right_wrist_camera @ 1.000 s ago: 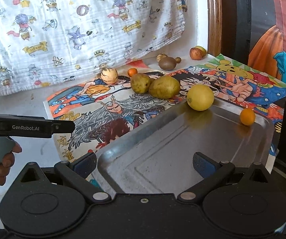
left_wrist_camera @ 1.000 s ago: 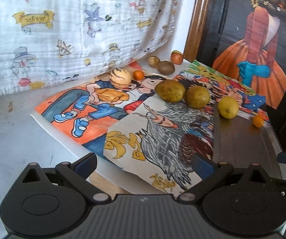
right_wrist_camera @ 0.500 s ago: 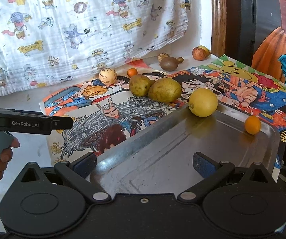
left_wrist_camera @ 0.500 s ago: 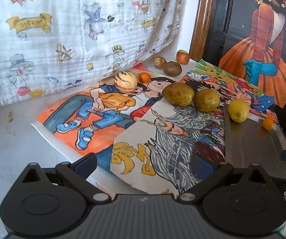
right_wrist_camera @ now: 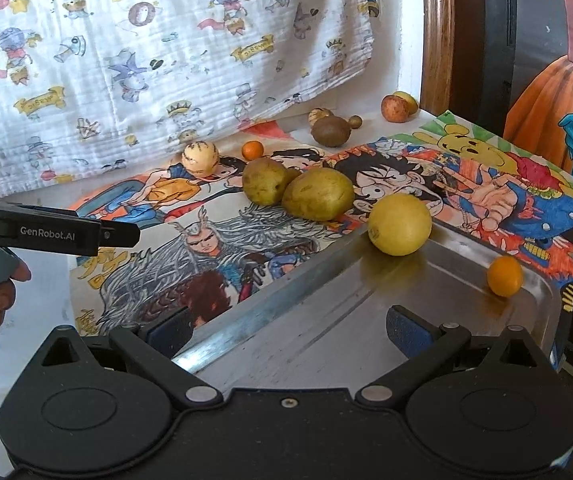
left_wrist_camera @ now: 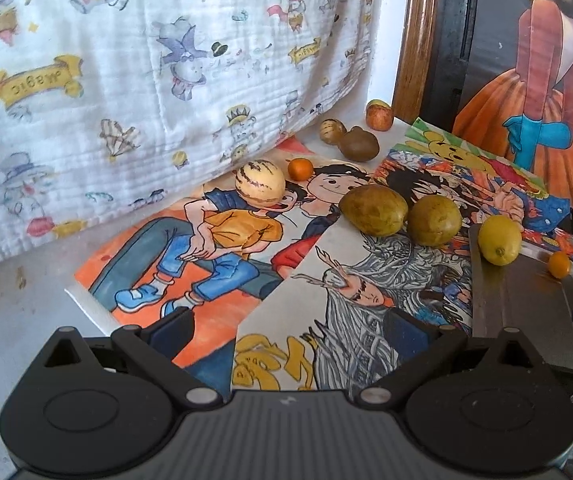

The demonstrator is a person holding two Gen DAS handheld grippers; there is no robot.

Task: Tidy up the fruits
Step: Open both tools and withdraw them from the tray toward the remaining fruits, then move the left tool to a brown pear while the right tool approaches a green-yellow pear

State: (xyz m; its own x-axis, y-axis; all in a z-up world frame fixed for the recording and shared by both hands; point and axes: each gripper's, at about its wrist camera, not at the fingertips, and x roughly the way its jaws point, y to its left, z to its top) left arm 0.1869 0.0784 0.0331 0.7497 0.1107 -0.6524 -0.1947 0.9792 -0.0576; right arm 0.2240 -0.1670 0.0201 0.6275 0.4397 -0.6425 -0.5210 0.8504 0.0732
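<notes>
A steel tray (right_wrist_camera: 366, 336) lies at the right and holds a yellow lemon (right_wrist_camera: 399, 225) and a small orange (right_wrist_camera: 504, 275). Two green-brown fruits (right_wrist_camera: 318, 194) lie side by side on the cartoon posters (right_wrist_camera: 206, 240), left of the tray. A striped pale melon (left_wrist_camera: 259, 184) and a tiny orange (left_wrist_camera: 300, 169) lie farther back. A brown kiwi (left_wrist_camera: 359, 145), a small striped fruit (left_wrist_camera: 331, 130) and a red apple (left_wrist_camera: 379, 116) sit at the back. My left gripper (left_wrist_camera: 286, 328) is open and empty over the posters. My right gripper (right_wrist_camera: 286, 326) is open and empty over the tray's near edge.
A printed white cloth (left_wrist_camera: 146, 60) hangs behind the table. A wooden frame (left_wrist_camera: 410, 40) and a painted panel (left_wrist_camera: 526, 80) stand at the back right. The left gripper's body (right_wrist_camera: 46, 232) and the hand holding it show at the left of the right wrist view.
Both grippers have moved forward toward the fruits, which look larger now. The fruits have not moved. Both grippers stay open.
</notes>
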